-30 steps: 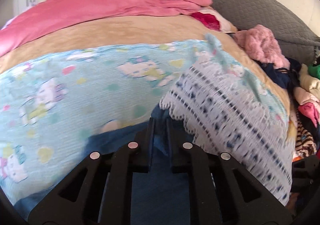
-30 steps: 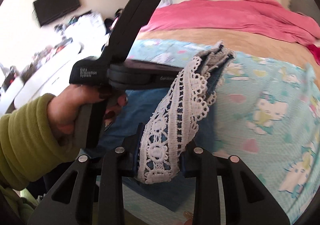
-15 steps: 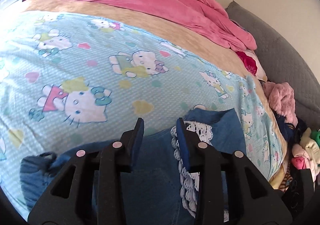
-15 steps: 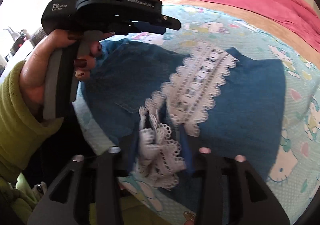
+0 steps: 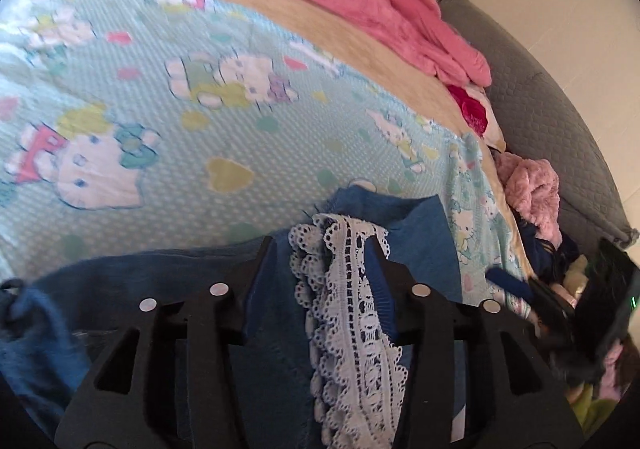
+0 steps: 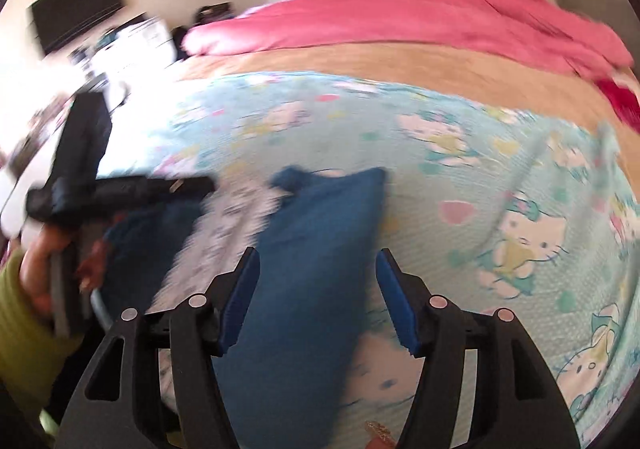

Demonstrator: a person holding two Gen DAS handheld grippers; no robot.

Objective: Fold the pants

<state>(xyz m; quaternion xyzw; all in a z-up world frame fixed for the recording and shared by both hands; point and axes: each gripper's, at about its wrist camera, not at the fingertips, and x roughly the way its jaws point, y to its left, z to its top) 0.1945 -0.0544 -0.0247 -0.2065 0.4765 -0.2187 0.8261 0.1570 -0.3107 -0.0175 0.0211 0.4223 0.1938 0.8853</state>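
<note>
Pants [image 5: 280, 329] lie on the bed [image 5: 160, 137], filling the lower frame beneath the released left gripper [image 5: 320, 249]; their lace trim [image 5: 352, 313] runs lengthwise between its fingers. Right gripper [image 6: 316, 261] gapes too, empty.

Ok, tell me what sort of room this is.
Most likely a bedroom: a bed with a Hello Kitty sheet and pink duvet, a grey padded headboard, and a wall-mounted TV.

Bright daylight floods in around ten o'clock in the right view; motion blur smears both, fisheye edges bend.
</note>
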